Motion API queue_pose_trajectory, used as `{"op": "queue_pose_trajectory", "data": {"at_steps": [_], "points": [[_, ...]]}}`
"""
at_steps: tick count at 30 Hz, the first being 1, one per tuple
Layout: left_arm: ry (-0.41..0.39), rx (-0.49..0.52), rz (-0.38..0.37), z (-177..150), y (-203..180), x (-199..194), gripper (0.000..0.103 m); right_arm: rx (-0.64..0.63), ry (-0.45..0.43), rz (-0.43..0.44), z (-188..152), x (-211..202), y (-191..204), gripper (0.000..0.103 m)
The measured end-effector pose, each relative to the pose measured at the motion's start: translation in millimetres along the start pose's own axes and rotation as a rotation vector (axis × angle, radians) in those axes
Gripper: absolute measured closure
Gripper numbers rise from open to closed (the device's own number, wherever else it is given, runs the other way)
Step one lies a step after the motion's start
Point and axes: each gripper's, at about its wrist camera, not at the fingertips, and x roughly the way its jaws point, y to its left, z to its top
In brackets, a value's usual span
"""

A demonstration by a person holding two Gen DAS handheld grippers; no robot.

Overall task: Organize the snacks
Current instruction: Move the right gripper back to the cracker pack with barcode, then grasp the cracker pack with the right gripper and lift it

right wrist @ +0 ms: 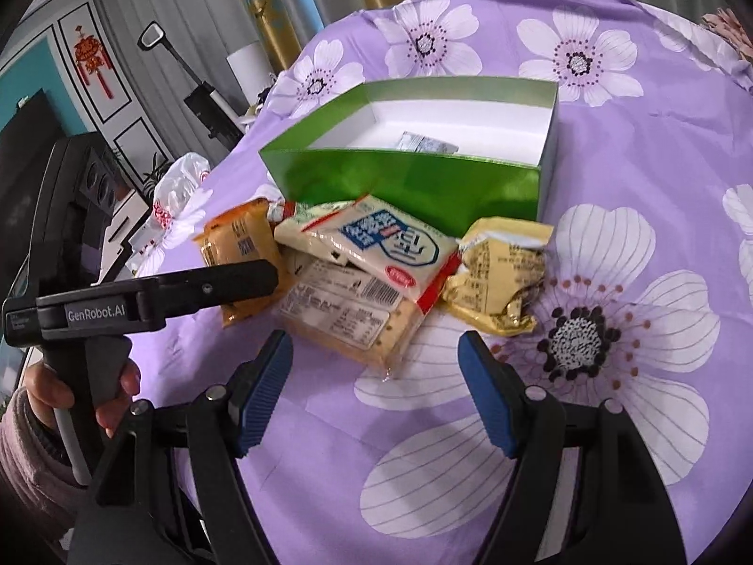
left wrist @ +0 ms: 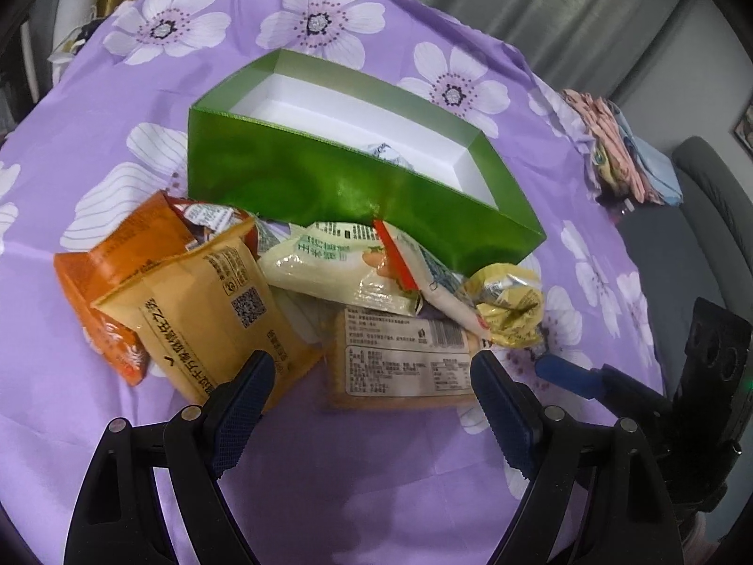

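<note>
Crosswise ahead, long green box (left wrist: 329, 179)

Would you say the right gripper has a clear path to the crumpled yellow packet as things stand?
Probably yes. The right gripper is open, and only bare purple cloth lies between it and the yellow packet, which sits at the pile's right edge with nothing on top.

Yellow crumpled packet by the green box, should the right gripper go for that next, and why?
Probably yes: ease the open right gripper forward and right to the yellow crumpled packet. It lies at the pile's edge, with nothing on top of it, close to the green box, which holds only one small packet.
</note>
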Motion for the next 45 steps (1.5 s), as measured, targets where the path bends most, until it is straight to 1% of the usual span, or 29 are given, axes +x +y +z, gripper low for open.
{"op": "queue_pose_trajectory", "data": {"at_steps": [5,8,10,15,18,20,21,23,24,25,26,27,28,33,36,39,45], "points": [[0.008,0.04,-0.028,0.3,-5.2,9.2,0.018,-0.026,0.034,-0.011,-4.7,13.8,1.5,0.029],[0.025,0.053,-0.065,1.3,-9.5,15.5,0.018,-0.026,0.048,-0.007,-6.5,22.5,0.7,0.03],[0.038,0.062,-0.076,2.4,-13.0,20.3,0.018,-0.03,0.053,-0.012,-6.5,26.6,0.5,0.03],[0.077,0.035,-0.085,5.9,-7.4,34.2,0.018,-0.048,0.051,-0.01,-5.3,30.7,-0.1,0.031],[0.097,0.049,-0.087,6.0,-9.8,37.8,0.018,-0.074,0.055,-0.016,-4.5,33.2,1.3,0.034],[0.118,0.059,-0.092,4.6,-13.1,42.3,0.018,-0.086,0.057,-0.013,-3.2,35.1,2.5,0.039],[0.119,0.061,-0.093,3.8,-14.7,43.0,0.02,-0.094,0.058,-0.012,-2.6,35.9,3.5,0.04],[0.115,0.051,-0.084,3.3,-14.7,43.2,0.023,-0.109,0.058,-0.029,-2.5,37.1,4.6,0.044],[0.112,0.045,-0.08,3.4,-13.4,42.6,0.026,-0.115,0.058,-0.035,-2.9,37.4,4.5,0.046],[0.11,0.039,-0.074,3.3,-11.8,41.8,0.031,-0.121,0.059,-0.037,-3.6,38.0,4.1,0.049],[0.108,0.036,-0.067,3.0,-11.0,41.5,0.033,-0.127,0.059,-0.04,-4.4,38.1,3.4,0.054],[0.105,0.036,-0.057,2.3,-10.4,40.9,0.037,-0.13,0.057,-0.044,-5.2,38.2,2.0,0.055],[0.102,0.037,-0.05,1.3,-10.5,40.4,0.037,-0.128,0.054,-0.04,-6.0,38.0,1.0,0.056],[0.097,0.066,0.0,-1.7,-17.8,39.7,0.037,-0.124,0.038,-0.051,-7.6,35.5,3.5,0.059],[0.102,0.048,-0.008,-1.9,-19.4,36.2,0.037,-0.106,0.025,-0.044,-12.4,27.5,4.2,0.061],[0.098,0.057,-0.005,-4.4,-25.5,28.8,0.037,-0.105,0.014,-0.044,-14.0,18.8,7.8,0.062],[0.035,0.088,-0.011,-4.2,-41.2,-3.8,0.037,-0.139,-0.03,-0.049,-11.5,-10.6,20.3,0.062]]}}
